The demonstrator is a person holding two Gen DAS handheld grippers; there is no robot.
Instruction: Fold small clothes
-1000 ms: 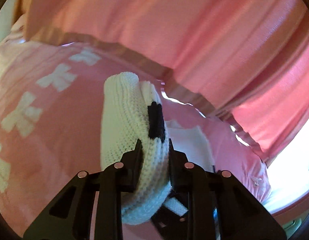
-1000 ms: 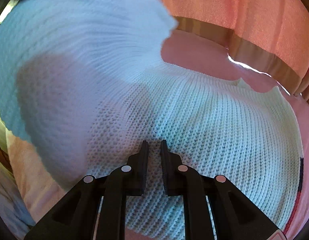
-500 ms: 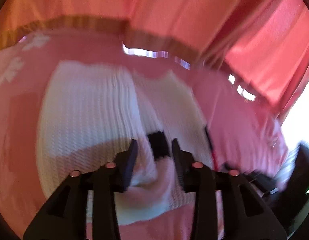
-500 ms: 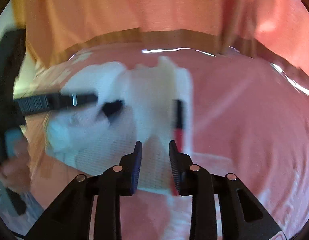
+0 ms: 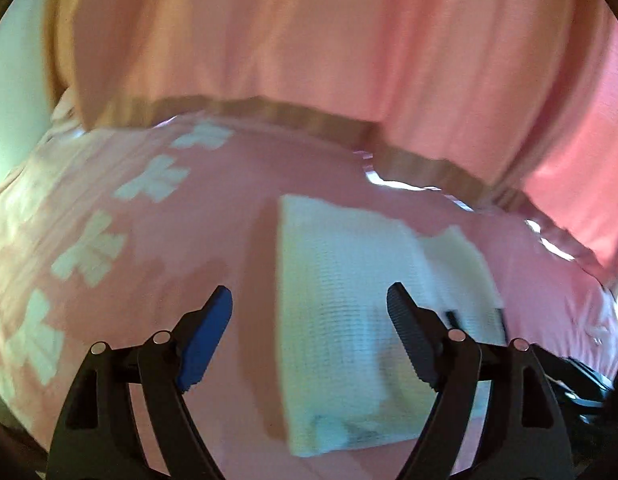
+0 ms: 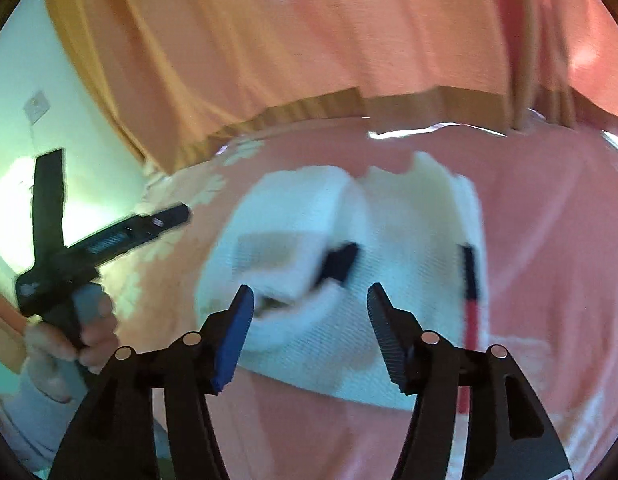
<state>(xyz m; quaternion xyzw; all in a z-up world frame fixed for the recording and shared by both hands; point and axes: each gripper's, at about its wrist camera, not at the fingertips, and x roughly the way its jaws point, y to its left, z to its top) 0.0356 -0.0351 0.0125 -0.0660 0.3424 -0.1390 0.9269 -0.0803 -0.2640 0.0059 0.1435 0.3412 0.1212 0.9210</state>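
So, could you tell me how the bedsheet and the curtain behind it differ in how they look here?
The bedsheet lies flat and carries the white knit garment; the curtain hangs upright in long folds. The bedsheet has pale flower-like prints along its left side, while the curtain is plain apart from a tan band at its hem. Both are pink fabric.

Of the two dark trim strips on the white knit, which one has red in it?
The thin strip along the white knit's right edge: black on top, red lower down. The short wide patch near the middle fold is all black.
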